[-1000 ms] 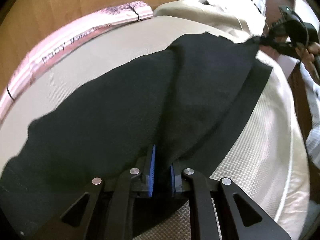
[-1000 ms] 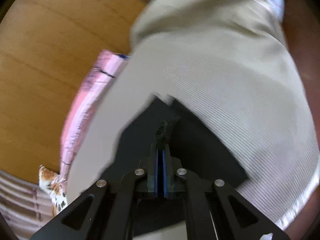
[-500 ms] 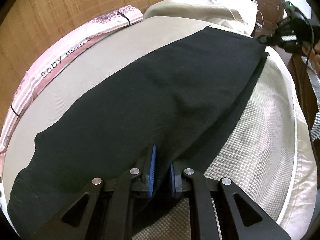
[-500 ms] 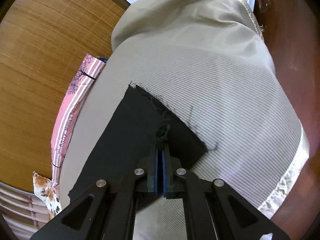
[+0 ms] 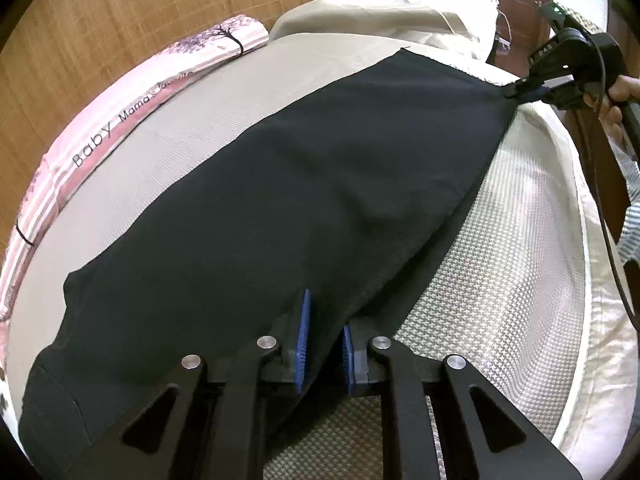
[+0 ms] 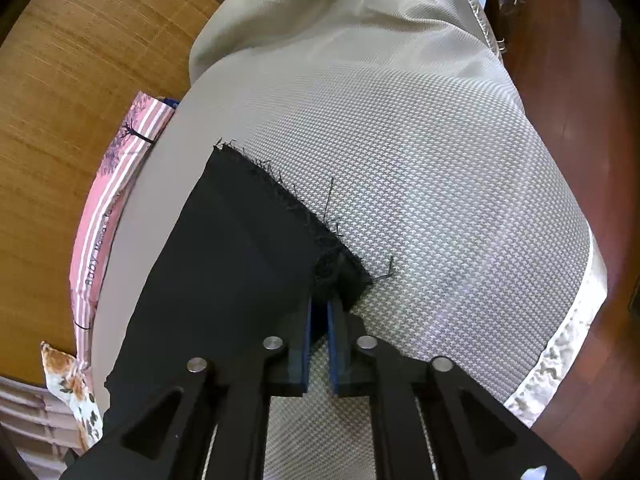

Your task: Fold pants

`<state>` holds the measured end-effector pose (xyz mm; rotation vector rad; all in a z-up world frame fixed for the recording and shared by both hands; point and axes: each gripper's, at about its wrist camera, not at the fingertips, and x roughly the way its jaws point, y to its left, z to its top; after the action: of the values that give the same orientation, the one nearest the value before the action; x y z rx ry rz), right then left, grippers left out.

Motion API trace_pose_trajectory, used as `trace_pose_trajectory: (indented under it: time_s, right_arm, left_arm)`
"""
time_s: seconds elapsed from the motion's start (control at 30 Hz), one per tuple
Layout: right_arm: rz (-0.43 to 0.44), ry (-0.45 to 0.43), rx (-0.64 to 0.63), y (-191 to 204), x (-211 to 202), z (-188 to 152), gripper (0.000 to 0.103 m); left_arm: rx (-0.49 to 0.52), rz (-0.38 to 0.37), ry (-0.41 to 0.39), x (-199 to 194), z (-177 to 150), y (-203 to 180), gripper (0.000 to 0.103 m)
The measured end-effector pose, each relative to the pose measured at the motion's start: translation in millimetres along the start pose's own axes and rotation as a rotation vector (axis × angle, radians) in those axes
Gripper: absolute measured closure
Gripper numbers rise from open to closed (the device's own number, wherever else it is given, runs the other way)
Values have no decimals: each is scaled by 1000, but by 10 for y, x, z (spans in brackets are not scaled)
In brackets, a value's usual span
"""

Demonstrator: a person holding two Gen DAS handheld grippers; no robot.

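Black pants (image 5: 320, 168) lie folded lengthwise, flat across the beige bed cover (image 5: 500, 280). My left gripper (image 5: 325, 312) is at their near edge with a fold of black cloth pinched between its blue pads; its jaws are starting to open. At the far end, my right gripper (image 5: 516, 94) sits at the frayed hem corner. In the right wrist view the right gripper (image 6: 321, 300) has its jaws opening. A narrow gap shows between the pads, and the bunched hem corner of the pants (image 6: 224, 260) rests at their tips on the bed.
A pink striped roll of bedding (image 5: 120, 120) runs along the bed's far side against a woven wooden wall (image 5: 120, 8). A hand (image 5: 620, 92) holds the right gripper. Dark red floor (image 6: 580, 80) lies beyond the bed's right edge. A floral cloth (image 6: 72, 384) lies at the lower left.
The pants, draped and lifted a second ago, now lie flat on the bed. The right gripper came down with the hem corner and its pads have parted. The left grip looks the same.
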<state>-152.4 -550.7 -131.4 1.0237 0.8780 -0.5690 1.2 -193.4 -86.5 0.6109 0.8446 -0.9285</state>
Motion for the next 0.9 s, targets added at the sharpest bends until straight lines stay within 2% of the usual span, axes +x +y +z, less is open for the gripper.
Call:
trace_pose_trajectory:
  time_s: [0.03, 0.07, 0.13, 0.27, 0.37, 0.4, 0.47, 0.57, 0.67, 0.77, 0.8, 0.9]
  right_arm:
    - [2, 1, 9, 15, -35, 2, 80]
    - [3, 1, 10, 25, -66, -1, 75]
    - [-13, -16, -7, 95, -187, 4, 74]
    - [-49, -65, -66, 313, -422, 46, 74]
    - [-4, -61, -163, 702, -482, 69, 74]
    - [8, -56, -197, 830, -470, 54, 74]
    - [63, -13, -325, 1338, -342, -43, 74]
    - [135, 72, -470, 2004, -59, -269, 74]
    - [222, 203, -624, 2827, 369, -636, 74]
    - [265, 298, -752, 3467, 703, -996, 73]
    - [283, 352, -800, 3733, 867, -1164, 72]
    - [306, 449, -888, 4206, 1189, -1553, 67]
  left_arm:
    - [-19, -18, 7, -10, 12, 35, 84]
    - [-33, -34, 11, -26, 13, 56, 78]
    - [-62, -69, 12, -85, 11, 112, 69]
    - [-120, -133, -64, -418, -31, 278, 52]
    - [-184, -107, -131, -646, -96, 526, 45]
    - [-224, -63, -154, -711, -146, 678, 43]
    - [-281, -5, -166, -733, -243, 894, 43]
    - [-410, 102, -140, -682, -490, 1291, 43]
    - [-511, 175, -118, -626, -745, 1593, 43]
    - [-561, 208, -110, -612, -923, 1745, 43]
    - [-575, 222, -92, -580, -987, 1800, 43]
    - [-631, 221, -39, -496, -1168, 1883, 44]
